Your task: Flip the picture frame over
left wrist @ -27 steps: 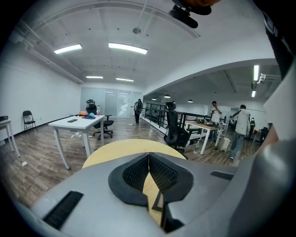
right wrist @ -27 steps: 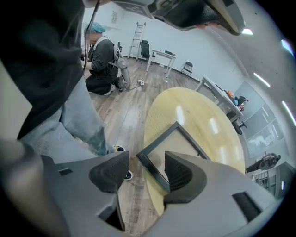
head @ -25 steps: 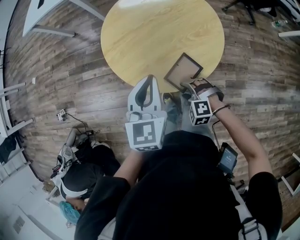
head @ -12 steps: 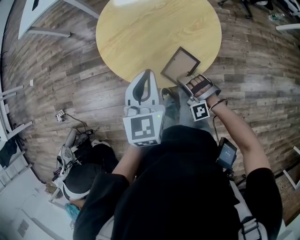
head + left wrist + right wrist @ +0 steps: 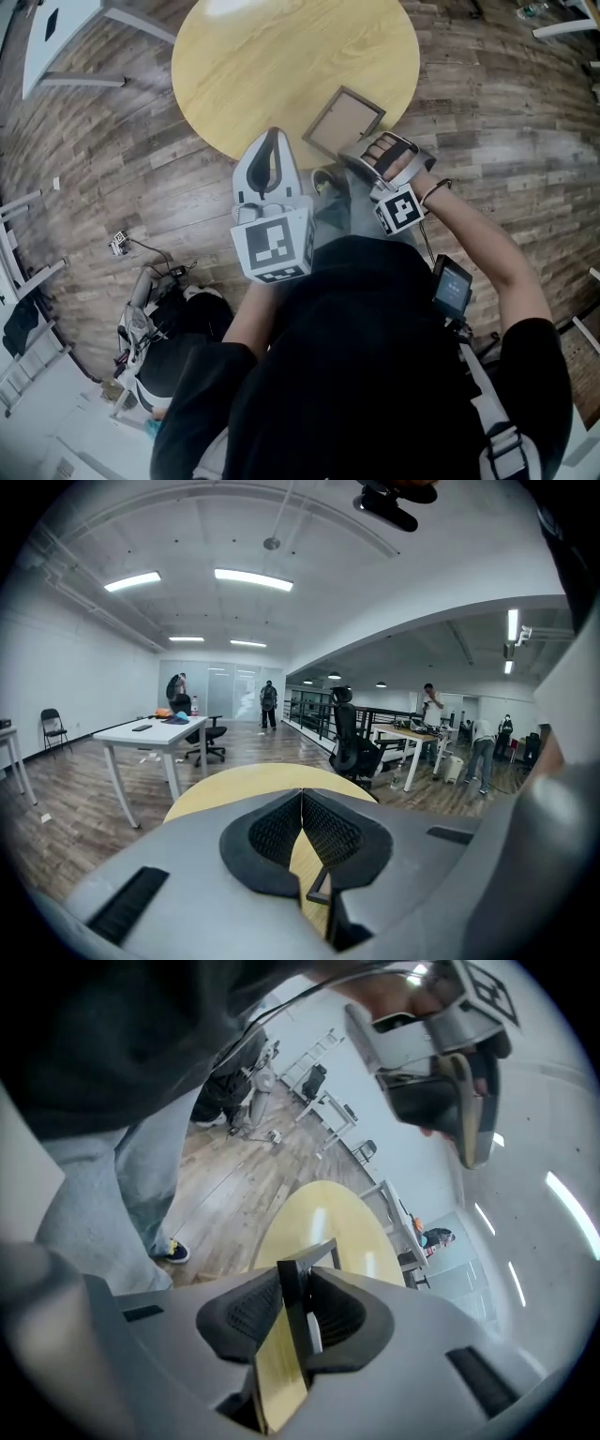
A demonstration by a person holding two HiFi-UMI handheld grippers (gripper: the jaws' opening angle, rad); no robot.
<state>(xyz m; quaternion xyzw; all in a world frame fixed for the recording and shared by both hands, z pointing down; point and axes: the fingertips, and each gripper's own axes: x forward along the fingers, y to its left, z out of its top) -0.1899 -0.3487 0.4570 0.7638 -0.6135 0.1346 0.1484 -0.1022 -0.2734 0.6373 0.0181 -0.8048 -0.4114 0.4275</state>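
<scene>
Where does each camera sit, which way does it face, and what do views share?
Head view: on the person's head, facing steeply down at round table, picture frame; torso, arms, left gripper, right gripper show.
Left gripper view: on that gripper, along shut jaws, over the table toward a white desk.
Right gripper view: along jaws closing on the frame's edge; trouser leg, shoe show.
Shared: the table, all three.
</scene>
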